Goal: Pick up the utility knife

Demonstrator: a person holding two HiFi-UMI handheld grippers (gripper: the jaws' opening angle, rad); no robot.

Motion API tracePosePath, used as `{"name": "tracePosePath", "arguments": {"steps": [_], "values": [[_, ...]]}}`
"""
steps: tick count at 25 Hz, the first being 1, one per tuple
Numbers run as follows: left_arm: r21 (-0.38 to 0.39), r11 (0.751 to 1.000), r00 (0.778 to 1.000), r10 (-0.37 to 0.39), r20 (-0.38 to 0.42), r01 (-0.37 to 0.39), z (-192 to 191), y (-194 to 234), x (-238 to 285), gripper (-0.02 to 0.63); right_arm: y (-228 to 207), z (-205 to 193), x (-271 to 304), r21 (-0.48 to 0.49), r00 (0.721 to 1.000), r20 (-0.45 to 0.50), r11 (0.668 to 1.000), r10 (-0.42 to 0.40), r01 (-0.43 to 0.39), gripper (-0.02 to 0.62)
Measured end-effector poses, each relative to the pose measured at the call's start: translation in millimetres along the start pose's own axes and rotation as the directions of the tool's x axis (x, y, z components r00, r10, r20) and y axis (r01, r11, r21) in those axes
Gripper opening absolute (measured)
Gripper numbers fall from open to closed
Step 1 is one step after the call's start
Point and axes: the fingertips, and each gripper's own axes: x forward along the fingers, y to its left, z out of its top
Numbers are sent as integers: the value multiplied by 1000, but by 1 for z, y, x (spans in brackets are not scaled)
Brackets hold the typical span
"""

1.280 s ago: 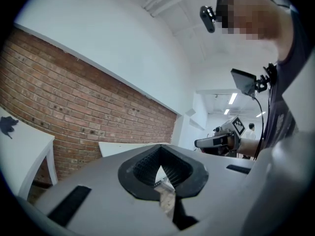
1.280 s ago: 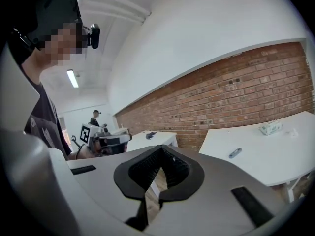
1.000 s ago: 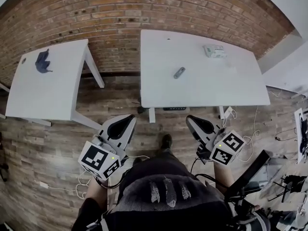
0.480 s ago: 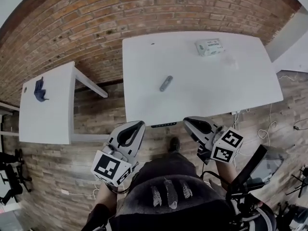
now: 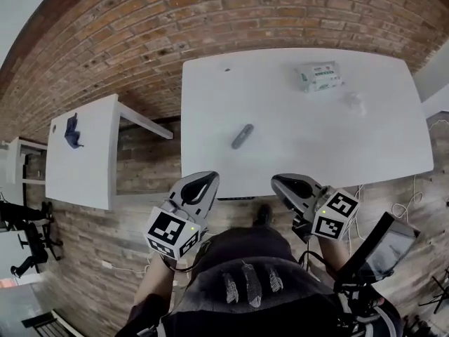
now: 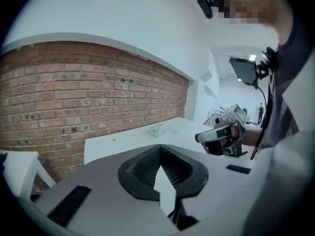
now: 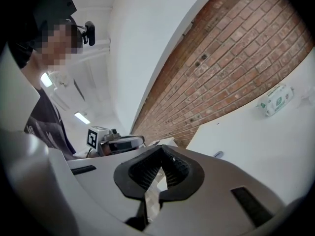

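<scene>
Fingers pressed together, nothing held, on left gripper (image 5: 205, 182) and right gripper (image 5: 282, 182), lower centre. Utility knife (image 5: 242, 136) is seen flat on white table (image 5: 295, 167), mid-frame, untouched. Approach step is judged; next, jaws must be opened over it.

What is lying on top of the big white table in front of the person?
A grey utility knife near the middle, a wipes packet toward the far right, and a small pale crumpled item beside it. Whatever is under the table is hidden by its top.
</scene>
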Motion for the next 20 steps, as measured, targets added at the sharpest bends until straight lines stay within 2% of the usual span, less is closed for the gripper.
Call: {"name": "tracePosePath", "arguments": {"steps": [4,8,12,20], "values": [[64,997,997,44,-60,-41,-11,13,22,-2,-10,6,7,12,1000,1,1000,17,-17,-2],[78,996,993,39,-113,-30,-29,24,48,-2,-16,6,6,30,1000,7,1000,-3,2,-1],[50,998,984,-24,-174,33,-48,38,78,-2,-26,8,3,16,995,9,995,-102,101,-2],[92,988,952,-92,-292,124,-83,69,133,-2,-26,22,11,88,961,75,961,-268,261,0]]}}
